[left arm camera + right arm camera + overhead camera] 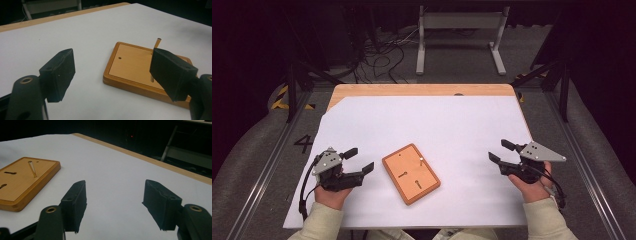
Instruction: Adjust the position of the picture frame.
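A small wooden board (411, 173) lies on the white sheet at the middle of the near side, turned at an angle. A thin wooden peg (420, 161) stands upright in it, near two dark slots and a small hole. My left gripper (361, 159) rests just left of the board, open, with nothing between its jaws. In the left gripper view (113, 58) the board (130, 67) and its peg (158, 42) lie just ahead. My right gripper (498, 151) sits well to the right, open and empty. In the right gripper view (116, 188) the board (22, 180) and peg (32, 169) lie at far left.
The white sheet (437, 120) covers most of the table, with a strip of wooden tabletop (422, 90) showing at the far edge. Behind the table a white metal stand (459, 37) and loose cables (382, 55) are on the floor. Metal rails run along both sides.
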`<action>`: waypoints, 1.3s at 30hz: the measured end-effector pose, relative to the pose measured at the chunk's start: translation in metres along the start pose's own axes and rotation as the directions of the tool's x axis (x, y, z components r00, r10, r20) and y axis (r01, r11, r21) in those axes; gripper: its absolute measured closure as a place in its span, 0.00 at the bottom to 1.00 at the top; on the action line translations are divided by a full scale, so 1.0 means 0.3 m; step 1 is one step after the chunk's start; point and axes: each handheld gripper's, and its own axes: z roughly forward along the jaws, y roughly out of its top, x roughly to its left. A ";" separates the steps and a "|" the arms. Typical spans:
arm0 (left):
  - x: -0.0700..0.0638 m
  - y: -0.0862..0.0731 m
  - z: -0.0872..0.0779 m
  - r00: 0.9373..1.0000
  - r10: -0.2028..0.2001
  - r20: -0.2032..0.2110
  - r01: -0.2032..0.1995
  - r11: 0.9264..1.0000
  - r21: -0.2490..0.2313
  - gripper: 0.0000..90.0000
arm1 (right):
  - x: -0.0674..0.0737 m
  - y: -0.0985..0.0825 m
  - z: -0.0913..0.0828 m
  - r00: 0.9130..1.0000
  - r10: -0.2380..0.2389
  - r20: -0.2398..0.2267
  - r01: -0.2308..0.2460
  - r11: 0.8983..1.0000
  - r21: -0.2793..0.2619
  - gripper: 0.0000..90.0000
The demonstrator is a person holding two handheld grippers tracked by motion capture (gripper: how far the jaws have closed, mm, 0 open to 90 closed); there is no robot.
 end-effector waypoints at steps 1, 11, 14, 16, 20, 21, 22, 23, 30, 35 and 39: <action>0.000 0.001 0.000 1.000 0.000 0.002 0.000 1.000 -0.001 0.24 | 0.001 0.000 -0.001 1.000 0.000 0.001 0.000 1.000 -0.001 0.40; -0.002 0.001 -0.001 1.000 0.004 0.007 -0.004 1.000 -0.007 0.23 | -0.004 0.003 -0.007 1.000 -0.001 0.005 0.002 1.000 -0.017 0.39; -0.003 0.001 0.001 1.000 0.003 0.008 -0.003 1.000 -0.009 0.23 | -0.003 0.005 -0.011 1.000 -0.004 0.006 0.004 1.000 -0.021 0.38; -0.003 0.001 0.002 1.000 0.003 0.007 -0.003 1.000 -0.006 0.23 | -0.003 0.006 -0.012 1.000 -0.005 0.007 0.005 1.000 -0.021 0.38; -0.003 0.000 0.001 1.000 0.003 0.008 -0.003 1.000 -0.006 0.23 | -0.004 0.005 -0.010 1.000 0.001 0.003 -0.001 1.000 -0.022 0.38; -0.002 0.000 0.001 1.000 0.002 0.008 -0.002 1.000 -0.006 0.23 | -0.004 0.005 -0.009 1.000 0.001 0.003 -0.001 1.000 -0.022 0.37; -0.002 0.000 0.001 1.000 0.001 0.008 -0.001 1.000 -0.006 0.23 | -0.003 0.005 -0.008 1.000 0.002 0.003 -0.002 1.000 -0.020 0.37; -0.002 0.000 0.001 1.000 0.002 0.009 -0.002 1.000 -0.005 0.23 | -0.003 0.005 -0.007 1.000 0.003 0.005 -0.003 1.000 -0.018 0.36; -0.003 0.001 0.001 1.000 0.002 0.013 -0.002 1.000 -0.008 0.23 | -0.006 0.005 -0.011 1.000 0.008 0.009 -0.007 1.000 -0.024 0.35; -0.003 0.001 0.001 1.000 0.002 0.013 -0.002 1.000 -0.008 0.23 | -0.005 0.004 -0.008 1.000 0.009 0.012 -0.009 1.000 -0.021 0.33; -0.003 0.001 0.002 1.000 0.005 0.013 -0.005 1.000 -0.008 0.23 | -0.006 0.004 -0.009 1.000 0.012 0.011 -0.011 1.000 -0.020 0.33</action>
